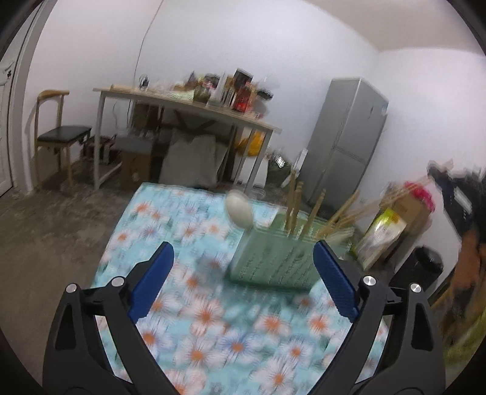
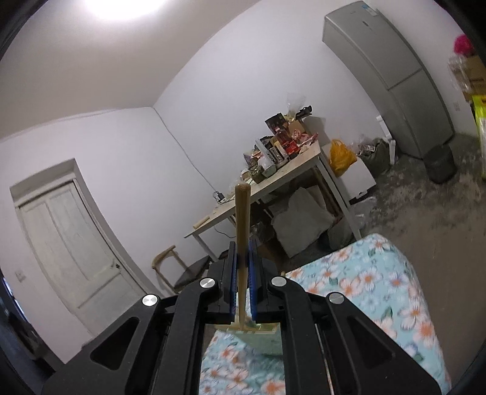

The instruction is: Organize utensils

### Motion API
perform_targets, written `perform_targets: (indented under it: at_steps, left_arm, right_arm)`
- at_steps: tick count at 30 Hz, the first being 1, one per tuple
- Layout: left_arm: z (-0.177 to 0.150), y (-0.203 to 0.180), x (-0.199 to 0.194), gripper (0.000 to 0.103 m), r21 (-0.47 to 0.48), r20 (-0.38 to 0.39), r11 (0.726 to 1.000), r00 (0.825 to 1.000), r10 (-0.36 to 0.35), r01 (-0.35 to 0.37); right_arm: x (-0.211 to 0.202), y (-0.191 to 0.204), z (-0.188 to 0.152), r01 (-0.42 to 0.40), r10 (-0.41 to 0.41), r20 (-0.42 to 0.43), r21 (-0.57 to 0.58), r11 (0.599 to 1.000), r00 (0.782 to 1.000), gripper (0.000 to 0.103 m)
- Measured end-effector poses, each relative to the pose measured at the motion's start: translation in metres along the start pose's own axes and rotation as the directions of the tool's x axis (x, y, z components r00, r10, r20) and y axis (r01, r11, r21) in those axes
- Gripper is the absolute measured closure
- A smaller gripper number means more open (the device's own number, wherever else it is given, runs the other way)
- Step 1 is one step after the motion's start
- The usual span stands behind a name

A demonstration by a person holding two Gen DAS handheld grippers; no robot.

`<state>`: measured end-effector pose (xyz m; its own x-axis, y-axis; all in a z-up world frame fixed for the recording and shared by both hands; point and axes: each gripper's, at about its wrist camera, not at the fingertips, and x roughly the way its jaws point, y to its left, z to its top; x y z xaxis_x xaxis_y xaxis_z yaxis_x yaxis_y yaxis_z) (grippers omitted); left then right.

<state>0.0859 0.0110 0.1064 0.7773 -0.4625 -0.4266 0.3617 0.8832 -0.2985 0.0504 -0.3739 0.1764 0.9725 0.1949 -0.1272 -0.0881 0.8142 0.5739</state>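
Several chopsticks and a white spoon are already stood in the green holder on the flowered tablecloth. One wooden stick is clamped in the right gripper and judged still to be placed; the left gripper is spread wide and empty.

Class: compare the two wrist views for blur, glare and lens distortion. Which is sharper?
Left wrist view: motion blur smears the green utensil holder and floral tablecloth. Right wrist view: sharper, the wooden stick crisp in the right gripper, ceiling light blown out. Both bend straight edges, fisheye-style.
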Motion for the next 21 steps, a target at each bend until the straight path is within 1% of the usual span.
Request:
perform_targets:
  at_steps: [3, 8, 11, 13, 14, 15, 16, 17, 18, 19, 21]
  left_arm:
    - [-0.024, 0.006, -0.004, 0.014, -0.005, -0.048, 0.999, 0.998, 0.037, -0.037]
    - [-0.041, 0.007, -0.01, 0.013, -0.004, -0.065, 0.998, 0.996, 0.066, -0.067]
    - [-0.045, 0.005, -0.012, 0.012, 0.002, -0.067, 0.997, 0.995, 0.075, -0.075]
    - [-0.046, 0.004, -0.01, 0.012, 0.006, -0.066, 0.997, 0.995, 0.08, -0.08]
    - [-0.046, 0.004, -0.01, 0.012, 0.008, -0.068, 0.996, 0.994, 0.084, -0.084]
    - [-0.046, 0.003, -0.01, 0.011, 0.008, -0.069, 0.996, 0.994, 0.087, -0.086]
    - [-0.045, 0.002, -0.009, 0.011, 0.007, -0.07, 0.996, 0.994, 0.088, -0.087]
    - [-0.046, 0.003, -0.009, 0.011, 0.007, -0.071, 0.996, 0.994, 0.088, -0.088]
    - [-0.046, 0.003, -0.009, 0.011, 0.007, -0.072, 0.996, 0.993, 0.089, -0.089]
    - [-0.046, 0.003, -0.009, 0.011, 0.007, -0.073, 0.996, 0.993, 0.092, -0.091]
    - [-0.046, 0.003, -0.008, 0.01, 0.006, -0.072, 0.995, 0.993, 0.096, -0.096]
  right_arm:
    - [0.03, 0.003, -0.004, 0.031, -0.031, -0.023, -0.032, 0.999, 0.999, 0.096]
    - [0.076, 0.016, -0.026, 0.115, -0.125, -0.05, -0.157, 0.981, 0.991, 0.096]
    - [0.106, 0.023, -0.051, 0.166, -0.198, -0.1, -0.265, 0.95, 0.975, 0.096]
    - [0.12, 0.023, -0.065, 0.164, -0.222, -0.163, -0.31, 0.936, 0.961, 0.094]
    - [0.122, 0.024, -0.07, 0.177, -0.244, -0.177, -0.326, 0.929, 0.953, 0.093]
    - [0.123, 0.024, -0.073, 0.19, -0.262, -0.183, -0.338, 0.922, 0.947, 0.083]
    - [0.12, 0.023, -0.074, 0.19, -0.262, -0.184, -0.336, 0.923, 0.947, 0.067]
    - [0.114, 0.023, -0.072, 0.182, -0.25, -0.18, -0.325, 0.928, 0.951, 0.062]
    - [0.109, 0.024, -0.069, 0.193, -0.256, -0.167, -0.323, 0.927, 0.952, 0.054]
    - [0.105, 0.024, -0.065, 0.2, -0.26, -0.156, -0.323, 0.925, 0.953, 0.048]
    - [0.09, 0.026, -0.055, 0.197, -0.249, -0.135, -0.311, 0.93, 0.959, 0.046]
